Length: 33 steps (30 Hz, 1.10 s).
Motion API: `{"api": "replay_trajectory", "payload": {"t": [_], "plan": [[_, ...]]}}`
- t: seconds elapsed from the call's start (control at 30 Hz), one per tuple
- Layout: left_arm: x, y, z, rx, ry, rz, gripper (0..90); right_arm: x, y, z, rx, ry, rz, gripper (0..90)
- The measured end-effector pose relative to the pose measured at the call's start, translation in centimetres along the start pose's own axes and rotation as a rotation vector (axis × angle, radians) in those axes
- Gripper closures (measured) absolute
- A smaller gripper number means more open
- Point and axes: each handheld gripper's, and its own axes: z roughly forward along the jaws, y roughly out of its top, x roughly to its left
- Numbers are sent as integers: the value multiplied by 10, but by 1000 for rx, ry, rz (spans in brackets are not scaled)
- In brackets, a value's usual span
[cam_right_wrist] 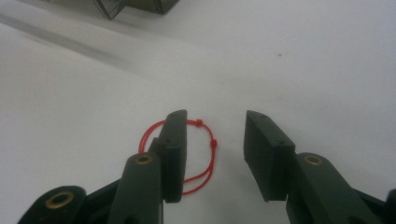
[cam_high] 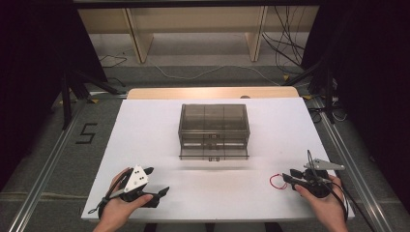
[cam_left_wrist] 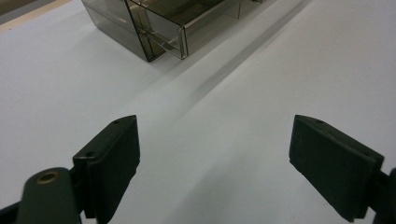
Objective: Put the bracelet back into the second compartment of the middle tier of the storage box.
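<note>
Red cord loop [cam_right_wrist: 205, 154] on table under right gripper [cam_right_wrist: 212, 140] left finger; fingers apart, left gripper's [cam_left_wrist: 215, 140] too.

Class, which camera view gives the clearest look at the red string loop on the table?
The right gripper view: the red string loop lies close up, its two small beads visible, partly behind one black jaw. The high view shows it as a tiny red ring beside the right gripper.
</note>
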Motion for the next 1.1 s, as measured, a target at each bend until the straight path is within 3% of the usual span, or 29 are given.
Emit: {"api": "replay_trajectory", "payload": {"t": [0.2, 0.7, 1.1], "plan": [[0, 0, 0, 0, 0, -3, 161, -1, 1, 8, 36, -3, -4, 663], [0, 0, 0, 1, 3, 1, 161, -3, 3, 17, 67, -8, -19, 747], [0, 0, 1, 5, 0, 4, 161, 0, 4, 19, 77, -46, -23, 864]]}}
